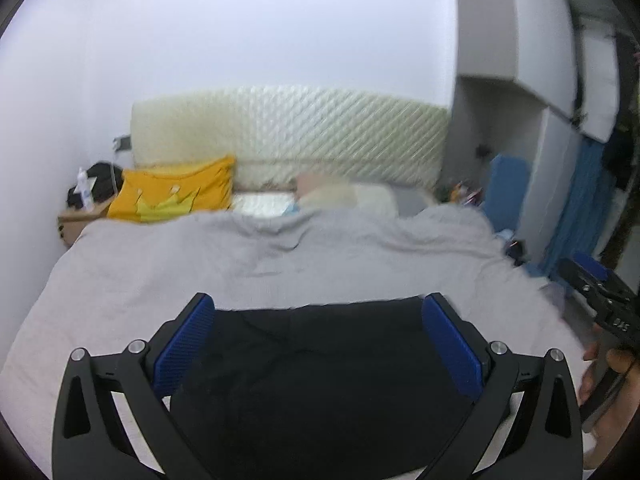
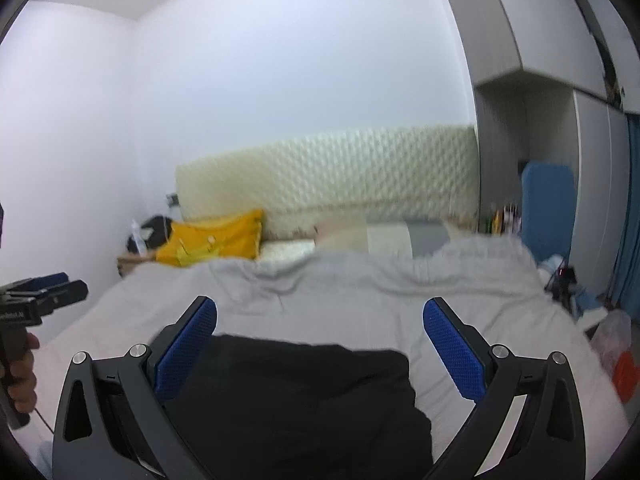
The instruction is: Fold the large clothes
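A black garment [image 1: 320, 380] lies on the grey bedspread [image 1: 248, 264] near the bed's front edge. My left gripper [image 1: 320, 312] is open and empty, held above the garment with its blue pads [image 1: 184, 344] wide apart. In the right wrist view the same black garment [image 2: 296, 400] lies below my right gripper [image 2: 320, 316], which is also open and empty. The right gripper shows at the right edge of the left wrist view [image 1: 600, 300]. The left gripper shows at the left edge of the right wrist view [image 2: 36, 296]. Both views are a little blurred.
A yellow pillow [image 1: 176, 192] and a pale rolled blanket [image 1: 348, 196] lie at the bed's head, before a quilted cream headboard [image 1: 292, 132]. A bedside table [image 1: 78, 220] stands at the left. Wardrobes [image 1: 540, 80] and floor clutter [image 2: 616, 352] are at the right.
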